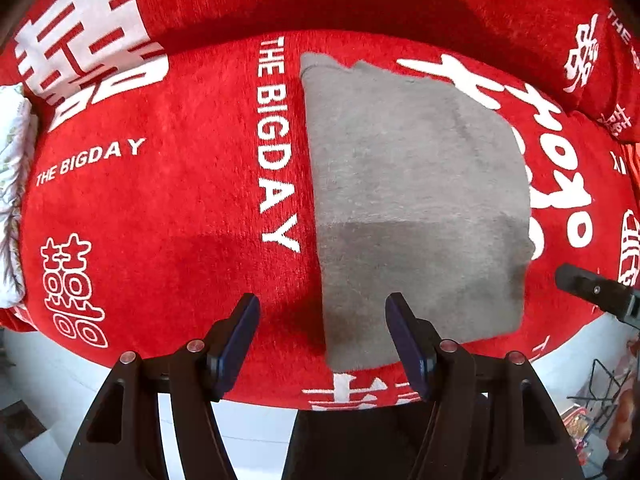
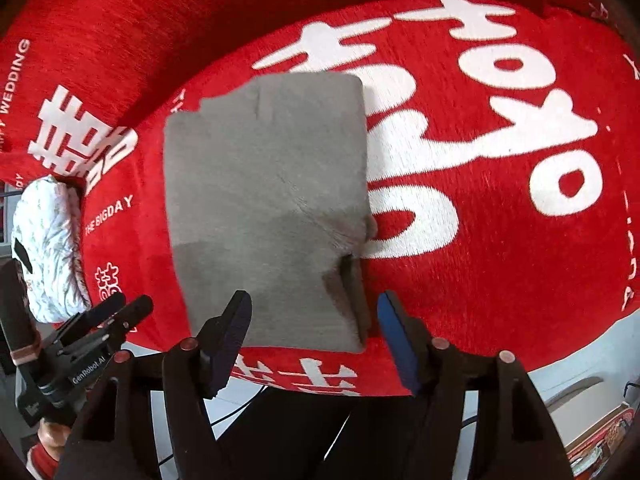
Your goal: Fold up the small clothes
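Note:
A grey folded garment (image 1: 416, 200) lies flat on the red printed cover (image 1: 180, 200); it also shows in the right wrist view (image 2: 268, 208), with a small pucker at its right edge. My left gripper (image 1: 322, 312) is open and empty, hovering over the garment's near left corner. My right gripper (image 2: 314, 312) is open and empty, its jaws either side of the garment's near right corner. The right gripper's finger (image 1: 592, 290) shows at the right edge of the left wrist view. The left gripper (image 2: 116, 314) shows at the lower left of the right wrist view.
The red cover (image 2: 500, 240) has white lettering and drapes over a raised back behind. A white patterned cloth bundle (image 2: 48, 248) lies at the left edge; it also shows in the left wrist view (image 1: 12, 184). Pale floor and clutter (image 1: 600, 400) lie below the near edge.

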`<state>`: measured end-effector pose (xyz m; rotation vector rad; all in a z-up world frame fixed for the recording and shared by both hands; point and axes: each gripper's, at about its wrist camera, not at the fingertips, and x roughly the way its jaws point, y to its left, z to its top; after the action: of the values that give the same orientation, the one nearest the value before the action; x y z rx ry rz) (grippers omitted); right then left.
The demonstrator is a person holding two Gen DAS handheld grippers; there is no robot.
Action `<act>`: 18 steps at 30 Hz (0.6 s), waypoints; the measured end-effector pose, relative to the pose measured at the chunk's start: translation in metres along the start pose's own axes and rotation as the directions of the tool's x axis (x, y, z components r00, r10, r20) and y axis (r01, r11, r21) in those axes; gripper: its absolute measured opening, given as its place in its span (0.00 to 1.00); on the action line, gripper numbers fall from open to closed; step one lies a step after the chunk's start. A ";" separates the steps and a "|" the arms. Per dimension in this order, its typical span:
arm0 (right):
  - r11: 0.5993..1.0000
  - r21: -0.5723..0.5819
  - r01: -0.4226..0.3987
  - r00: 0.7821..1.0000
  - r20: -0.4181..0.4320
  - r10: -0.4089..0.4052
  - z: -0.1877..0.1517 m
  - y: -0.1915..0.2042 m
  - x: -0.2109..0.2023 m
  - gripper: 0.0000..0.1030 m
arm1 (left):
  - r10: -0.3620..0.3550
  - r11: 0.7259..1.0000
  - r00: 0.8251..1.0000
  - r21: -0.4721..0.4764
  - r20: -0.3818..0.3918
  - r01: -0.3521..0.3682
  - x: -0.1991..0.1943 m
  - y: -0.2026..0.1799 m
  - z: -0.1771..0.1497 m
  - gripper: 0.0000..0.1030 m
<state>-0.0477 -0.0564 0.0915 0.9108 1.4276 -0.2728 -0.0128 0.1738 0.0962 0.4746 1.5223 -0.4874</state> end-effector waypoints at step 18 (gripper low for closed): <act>0.974 -0.114 0.196 0.973 0.150 -0.178 -0.004 0.041 -0.058 0.83 | 0.059 0.998 0.994 -0.031 0.097 -0.057 -0.057 -0.002 0.004 0.99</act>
<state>-0.0344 -0.0474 0.1607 0.6408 1.3867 -0.3743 -0.0106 0.1702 0.1530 0.4653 1.4160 -0.4372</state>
